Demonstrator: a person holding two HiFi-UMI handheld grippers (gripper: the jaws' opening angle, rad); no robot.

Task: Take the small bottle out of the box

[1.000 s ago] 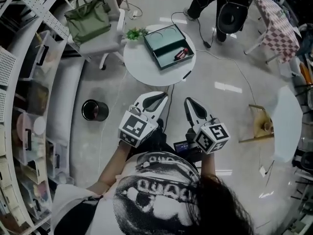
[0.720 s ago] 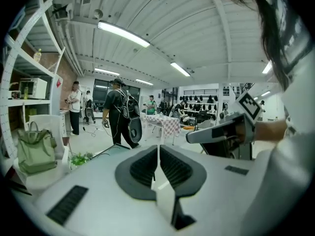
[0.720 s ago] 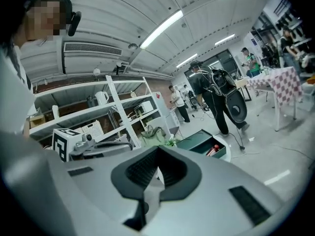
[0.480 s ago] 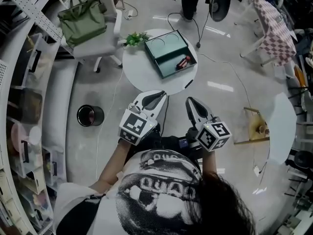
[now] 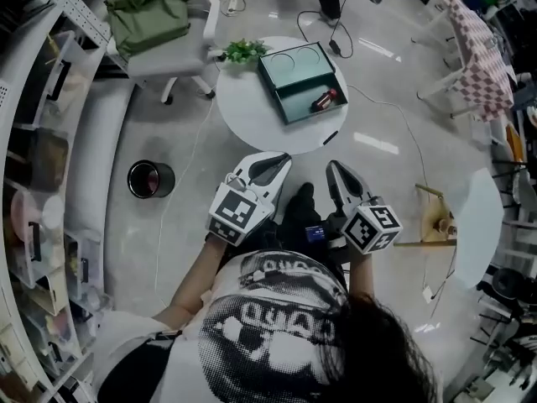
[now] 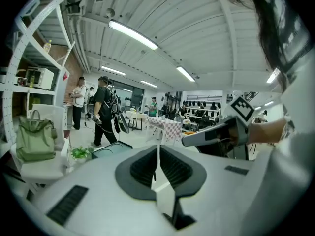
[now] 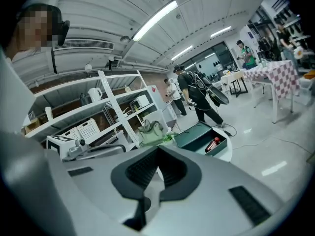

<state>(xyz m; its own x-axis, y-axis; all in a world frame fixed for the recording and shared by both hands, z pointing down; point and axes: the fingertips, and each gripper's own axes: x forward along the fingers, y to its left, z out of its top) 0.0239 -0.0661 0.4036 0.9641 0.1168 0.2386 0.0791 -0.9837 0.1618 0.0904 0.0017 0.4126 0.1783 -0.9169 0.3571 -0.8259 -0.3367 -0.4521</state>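
A dark green open box [image 5: 295, 81] lies on the round white table [image 5: 252, 112], and the small red bottle [image 5: 325, 100] rests in its right compartment. My left gripper [image 5: 282, 158] and right gripper [image 5: 334, 166] hover side by side over the floor, short of the table's near edge, both shut and empty. The right gripper view shows the box [image 7: 194, 134] and bottle [image 7: 212, 144] ahead beyond its closed jaws [image 7: 157, 154]. In the left gripper view, the jaws [image 6: 157, 149] meet in a thin slit, with the box [image 6: 109, 149] far off.
A small plant [image 5: 243, 51] and a black pen [image 5: 330, 138] sit on the table. A white chair holding a green bag [image 5: 149, 13] stands at the left, a black bin [image 5: 151, 179] is on the floor, and cables run past the table. People [image 6: 104, 109] walk behind it.
The table and box have shifted slightly right and up in the head view. Both grippers stay shut near the body. The person beyond the table has moved further off.
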